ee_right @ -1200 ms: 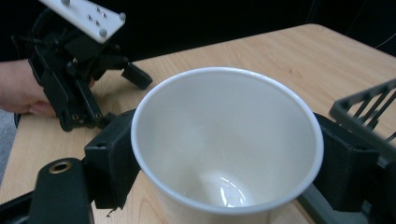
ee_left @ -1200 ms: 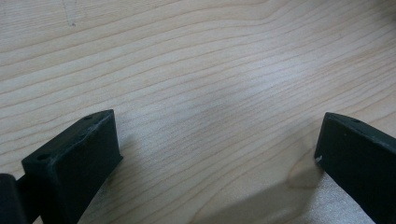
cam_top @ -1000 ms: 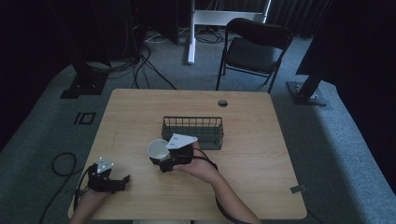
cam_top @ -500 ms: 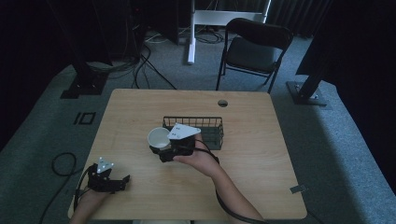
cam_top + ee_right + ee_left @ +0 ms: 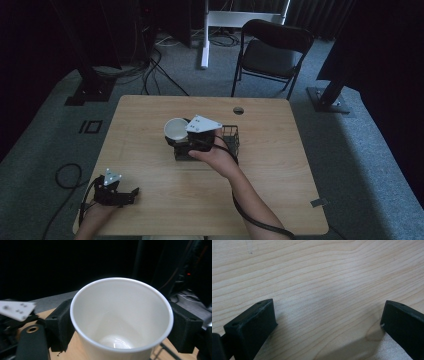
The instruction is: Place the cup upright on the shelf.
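Note:
A white paper cup [image 5: 175,128] is held mouth up in my right gripper [image 5: 181,141], above the middle of the wooden table [image 5: 280,170]. In the right gripper view the empty cup [image 5: 120,315] sits squeezed between the two black jaws of the right gripper [image 5: 122,330]. A black wire basket [image 5: 231,138] stands just behind the right hand, partly hidden by it. My left gripper [image 5: 119,194] rests near the table's front left corner. Its jaws stand wide apart over bare wood in the left gripper [image 5: 327,322] view, with nothing between them.
A black folding chair [image 5: 272,52] stands beyond the table's far edge. A cable hole [image 5: 238,110] is in the tabletop near that edge. Cables and stand bases lie on the grey floor to the left.
My right gripper has lifted the cup and carried it away from the person, up against the left end of the basket. The left gripper has stayed put.

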A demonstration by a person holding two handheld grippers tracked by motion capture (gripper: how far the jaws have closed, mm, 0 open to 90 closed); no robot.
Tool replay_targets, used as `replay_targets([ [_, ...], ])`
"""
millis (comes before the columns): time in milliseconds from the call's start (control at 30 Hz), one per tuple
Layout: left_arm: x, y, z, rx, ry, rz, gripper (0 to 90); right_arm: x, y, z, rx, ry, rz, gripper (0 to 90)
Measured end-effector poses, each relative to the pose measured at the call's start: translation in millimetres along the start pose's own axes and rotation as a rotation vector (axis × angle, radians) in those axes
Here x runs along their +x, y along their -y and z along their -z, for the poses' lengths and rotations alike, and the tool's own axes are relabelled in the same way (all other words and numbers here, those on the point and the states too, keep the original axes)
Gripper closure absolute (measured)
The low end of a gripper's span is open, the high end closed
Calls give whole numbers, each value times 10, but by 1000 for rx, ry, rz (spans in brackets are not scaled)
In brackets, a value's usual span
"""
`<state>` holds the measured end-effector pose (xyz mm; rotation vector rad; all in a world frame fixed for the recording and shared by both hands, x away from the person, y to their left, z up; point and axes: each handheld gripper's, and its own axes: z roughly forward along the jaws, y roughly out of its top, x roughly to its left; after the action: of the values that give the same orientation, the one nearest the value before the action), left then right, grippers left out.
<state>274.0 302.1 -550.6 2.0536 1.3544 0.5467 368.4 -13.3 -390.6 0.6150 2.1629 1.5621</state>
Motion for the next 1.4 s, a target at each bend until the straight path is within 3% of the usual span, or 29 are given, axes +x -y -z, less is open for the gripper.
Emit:
replay_targets([
  [267, 0, 0, 0, 0, 0, 0, 1, -233, 36, -3, 4, 116, -56, 195],
  [600, -1, 0, -1, -2, -1, 1, 1, -470, 268, -33, 44, 201, -91, 195],
  [900, -1, 0, 0, 0, 0, 0, 1, -591, 561, -149, 115, 215, -158, 195],
  [1400, -1, 1, -1, -1, -1, 0, 1, -626, 704, -233, 143, 217, -188, 194],
])
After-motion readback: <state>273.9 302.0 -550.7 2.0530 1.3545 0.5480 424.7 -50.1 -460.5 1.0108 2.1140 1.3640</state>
